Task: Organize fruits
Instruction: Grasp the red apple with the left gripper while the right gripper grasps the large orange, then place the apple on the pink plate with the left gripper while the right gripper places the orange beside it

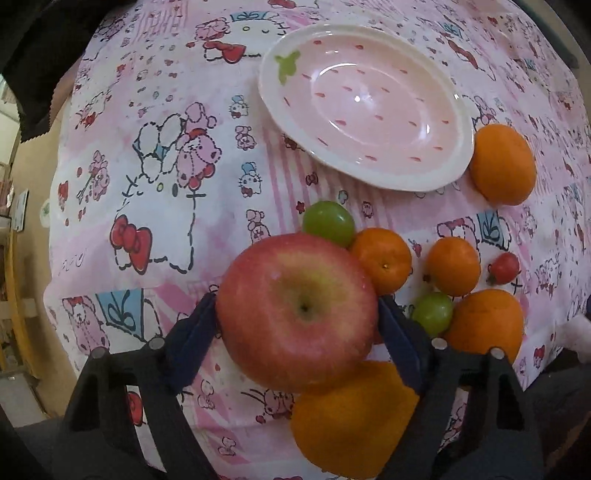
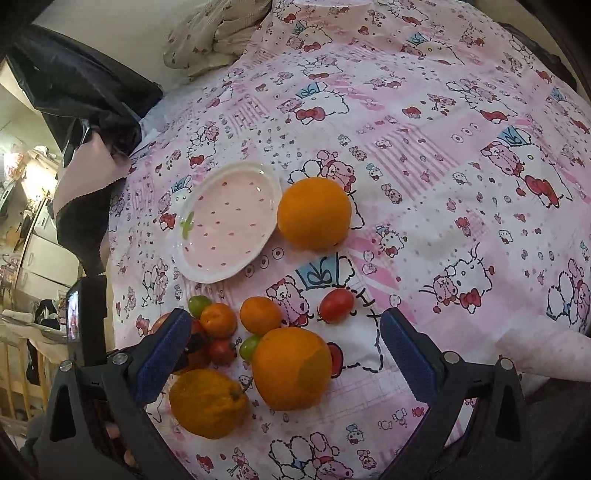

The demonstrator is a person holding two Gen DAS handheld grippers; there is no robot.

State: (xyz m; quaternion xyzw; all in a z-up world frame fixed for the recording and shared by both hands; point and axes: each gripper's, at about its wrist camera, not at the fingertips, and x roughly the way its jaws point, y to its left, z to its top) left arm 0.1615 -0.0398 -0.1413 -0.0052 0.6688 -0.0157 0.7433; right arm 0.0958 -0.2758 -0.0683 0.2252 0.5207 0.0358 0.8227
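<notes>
My left gripper [image 1: 297,317] is shut on a big red apple [image 1: 297,310], held just above the fruit pile. The pink strawberry-shaped plate [image 1: 424,173] lies empty beyond it; it also shows in the right wrist view [image 2: 207,273]. Around the apple lie a green grape [image 1: 328,221], small tangerines [image 1: 384,264], a cherry tomato [image 1: 504,267] and large oranges [image 1: 502,164]. My right gripper [image 2: 284,332] is open and empty, above a large orange [image 2: 291,369], with a tomato [image 2: 336,304] and a lumpy orange [image 2: 208,402] nearby. Another orange [image 2: 314,212] touches the plate.
A pink cartoon-print cloth [image 2: 443,147] covers the table. A black bag [image 2: 85,96] and a crumpled cloth [image 2: 207,33] sit at its far left edge. The table's near edge runs just below the fruit pile.
</notes>
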